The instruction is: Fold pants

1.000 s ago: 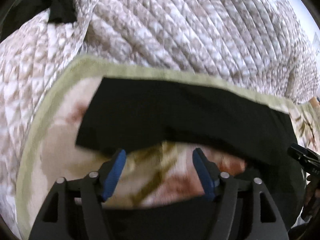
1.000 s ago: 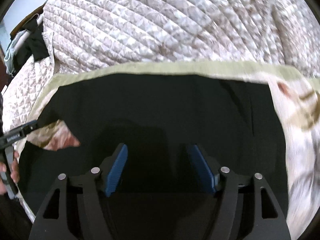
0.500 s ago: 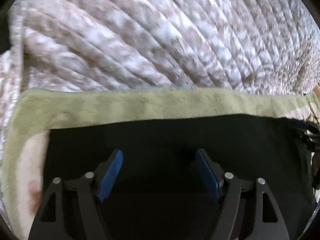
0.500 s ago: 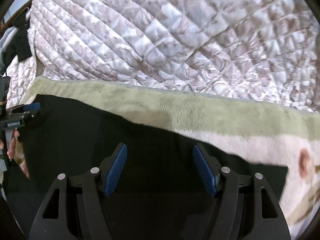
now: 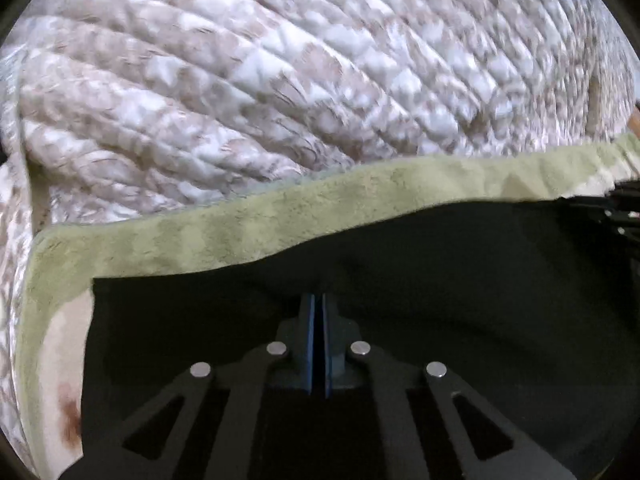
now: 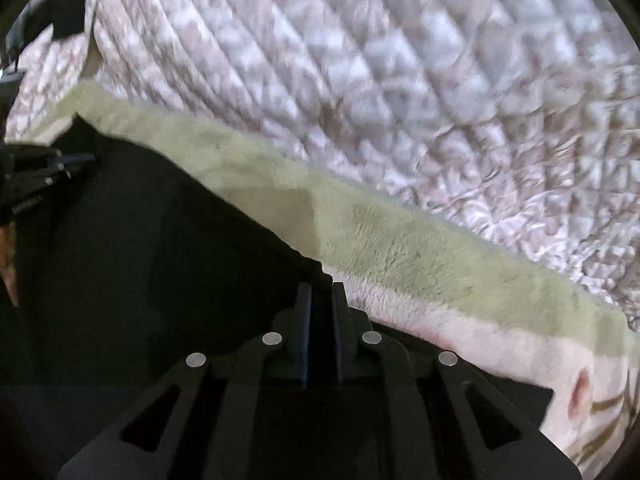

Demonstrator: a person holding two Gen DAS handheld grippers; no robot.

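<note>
Both grippers pinch black fabric pants (image 5: 440,280) lying on a green-bordered fleece blanket (image 5: 240,232): left gripper (image 5: 319,300) and right gripper (image 6: 320,290), fingers pressed together.

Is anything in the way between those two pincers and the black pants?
Nothing visible. The left gripper and the right gripper are both closed right at the edge of the black pants, which lie on the green-edged blanket.
</note>
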